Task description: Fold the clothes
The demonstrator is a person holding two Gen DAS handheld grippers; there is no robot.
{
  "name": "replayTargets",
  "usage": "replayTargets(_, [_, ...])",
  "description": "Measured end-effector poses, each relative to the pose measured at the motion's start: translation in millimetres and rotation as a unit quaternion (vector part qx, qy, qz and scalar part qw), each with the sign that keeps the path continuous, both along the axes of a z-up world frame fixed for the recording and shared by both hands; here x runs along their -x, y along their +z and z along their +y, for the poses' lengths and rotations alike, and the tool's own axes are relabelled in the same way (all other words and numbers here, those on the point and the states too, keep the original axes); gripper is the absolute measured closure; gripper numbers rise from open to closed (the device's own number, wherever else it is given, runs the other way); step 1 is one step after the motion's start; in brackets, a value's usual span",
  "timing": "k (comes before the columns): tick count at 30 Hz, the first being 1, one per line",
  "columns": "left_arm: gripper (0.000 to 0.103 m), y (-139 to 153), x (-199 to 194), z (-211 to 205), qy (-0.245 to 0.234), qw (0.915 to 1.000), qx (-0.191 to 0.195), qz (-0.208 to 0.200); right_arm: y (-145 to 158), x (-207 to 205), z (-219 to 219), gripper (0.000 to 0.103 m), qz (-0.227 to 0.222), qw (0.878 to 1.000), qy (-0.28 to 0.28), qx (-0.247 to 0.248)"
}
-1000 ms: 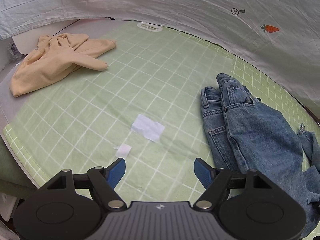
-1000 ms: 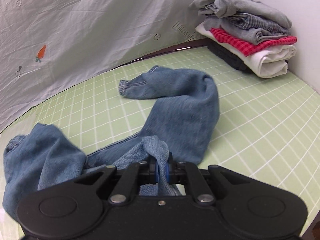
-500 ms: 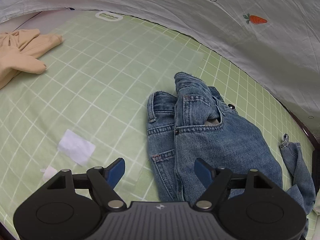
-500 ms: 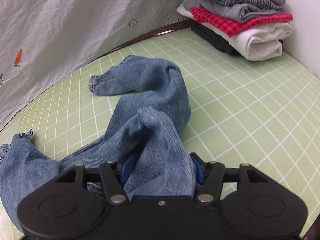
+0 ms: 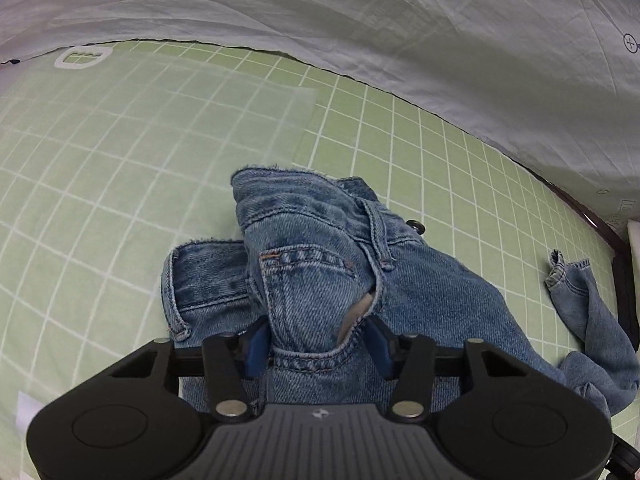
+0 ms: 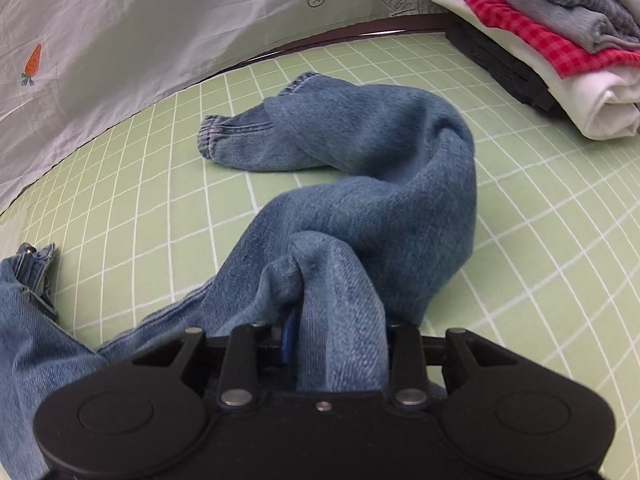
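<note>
A pair of blue jeans [image 5: 320, 272] lies crumpled on the green grid mat [image 5: 120, 152]. In the left wrist view the waistband and pocket bunch up between the blue pads of my left gripper [image 5: 316, 346], which is closing around that fold. In the right wrist view a leg of the jeans [image 6: 360, 184] curls away over the mat, its cuff at the far left. My right gripper [image 6: 336, 340] holds a fold of the leg between its fingers; the right pad is hidden by denim.
A stack of folded clothes [image 6: 560, 40] stands at the back right corner of the mat. A grey printed sheet [image 5: 360, 32] hangs along the far edge. A white paper scrap [image 5: 28, 408] lies at the left near my left gripper.
My left gripper moved right onto the jeans' waistband and its jaws narrowed around it. My right gripper opened and narrowed again on the leg fold.
</note>
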State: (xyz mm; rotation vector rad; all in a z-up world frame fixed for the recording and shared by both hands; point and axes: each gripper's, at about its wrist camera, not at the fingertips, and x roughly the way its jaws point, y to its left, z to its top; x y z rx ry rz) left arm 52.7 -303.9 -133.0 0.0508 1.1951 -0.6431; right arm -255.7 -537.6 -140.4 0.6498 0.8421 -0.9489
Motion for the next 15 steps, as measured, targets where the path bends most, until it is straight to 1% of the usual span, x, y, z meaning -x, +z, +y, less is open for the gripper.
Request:
replayTargets(1, [0.062,-3.4,-6.4,-2.3,0.006,1.0,0.001,0.001,-1.0,-10.9,-8.9,0.07,-0.003,1.0,0.008,0.0])
replayTargets(2, [0.071,-6.3,-14.5,-3.0,0.014,0.9999,0.002,-0.001,-2.2,-23.4,-16.9,0.07,-0.005,1.0,0.017,0.001])
replayTargets(6, [0.075,-8.1,-44.3,-26.2,0.022,0.9996,0.016,-0.011,-8.3,-77.9,-47.6,0.07,-0.013,0.997,0.068,0.023])
replayTargets(10, [0.081,-4.1,-67.2,-62.9,0.024,0.9984,0.013,-0.049,-13.2,-134.4,-75.0,0.071,-0.019,0.991,0.116,0.057])
replayTargets(11, [0.084,-0.2,-71.2,-66.9,0.032,0.9981,0.013,-0.051,-13.1,-145.9,-81.2,0.072,-0.018,0.991,0.121,0.06])
replayTargets(13, [0.085,13.1,-74.2,-63.4,0.055,0.9965,0.029,-0.056,-8.8,-156.7,-89.6,0.072,-0.014,0.992,0.113,0.051])
replayTargets(15, [0.086,29.6,-69.2,-50.8,0.071,0.9941,0.044,-0.069,-1.5,-154.1,-89.1,0.069,-0.012,0.994,0.098,0.047])
